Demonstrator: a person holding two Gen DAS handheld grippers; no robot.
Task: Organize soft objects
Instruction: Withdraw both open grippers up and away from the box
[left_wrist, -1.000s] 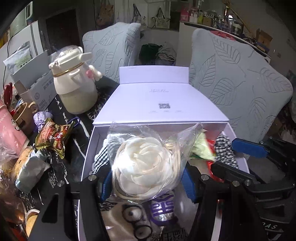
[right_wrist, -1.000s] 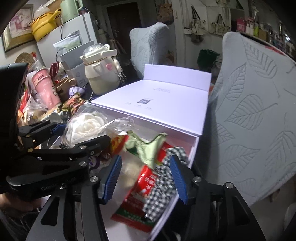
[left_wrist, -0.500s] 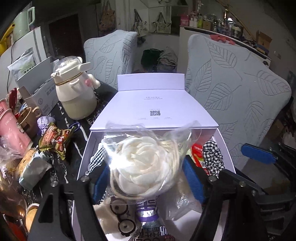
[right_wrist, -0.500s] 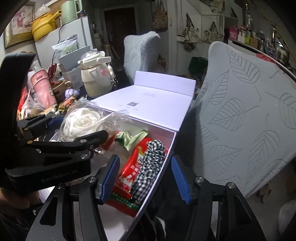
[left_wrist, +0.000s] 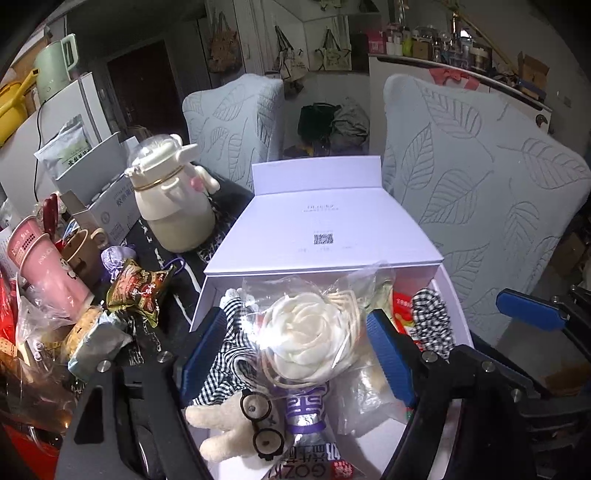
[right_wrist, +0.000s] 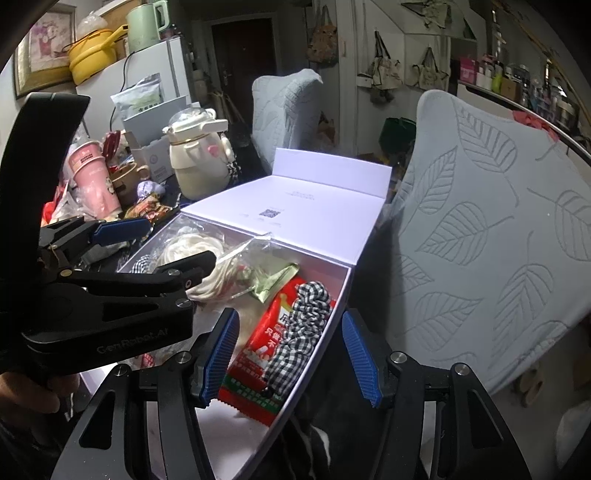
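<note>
- Left claw (left_wrist: 295, 343) stands spread over the white box (left_wrist: 207, 295), its blue pads on either side of the bagged cream flower (left_wrist: 314, 339) with a clear gap each way; its jaws have just been opening, so the flower lies loose between them on top of the pile and is not pinched.
- Right claw (right_wrist: 291, 354) is also spread and holds nothing; the checked scrunchie (right_wrist: 303, 321) and the red snack packet (right_wrist: 266, 347) lie in the box just ahead of its pads, against the box's outer wall.
- Flower risk: it sits high on the heap, resting on the checked cloth (left_wrist: 218, 343) to the left pad's side. Its slick plastic bag could slide, and a careless lift of the left claw could snag the crinkled film and drag it out.
- Overfilling: the plush toy with glasses (left_wrist: 236, 424) and the silver-purple pouch (left_wrist: 306, 417) lie right under the left claw, near its base. With the flower heaped above, the open lid (left_wrist: 325, 229) beyond the claw probably will not close flat unless things are pressed down.
- Collision: the two claws are close, the left one's body just beside the right one's left pad. A reach by either for the middle of the box could knock the other.
- Box edge: the right claw's right pad hangs outside the wall, where I cannot tell how much table supports the box; a push there could tip it towards the leaf-patterned chair (right_wrist: 498, 240).
- Clutter on the table to the left claw's left, such as the pink cup (left_wrist: 48, 273) and brown snack bag (left_wrist: 140, 291), could be swept off by a wide swing.
</note>
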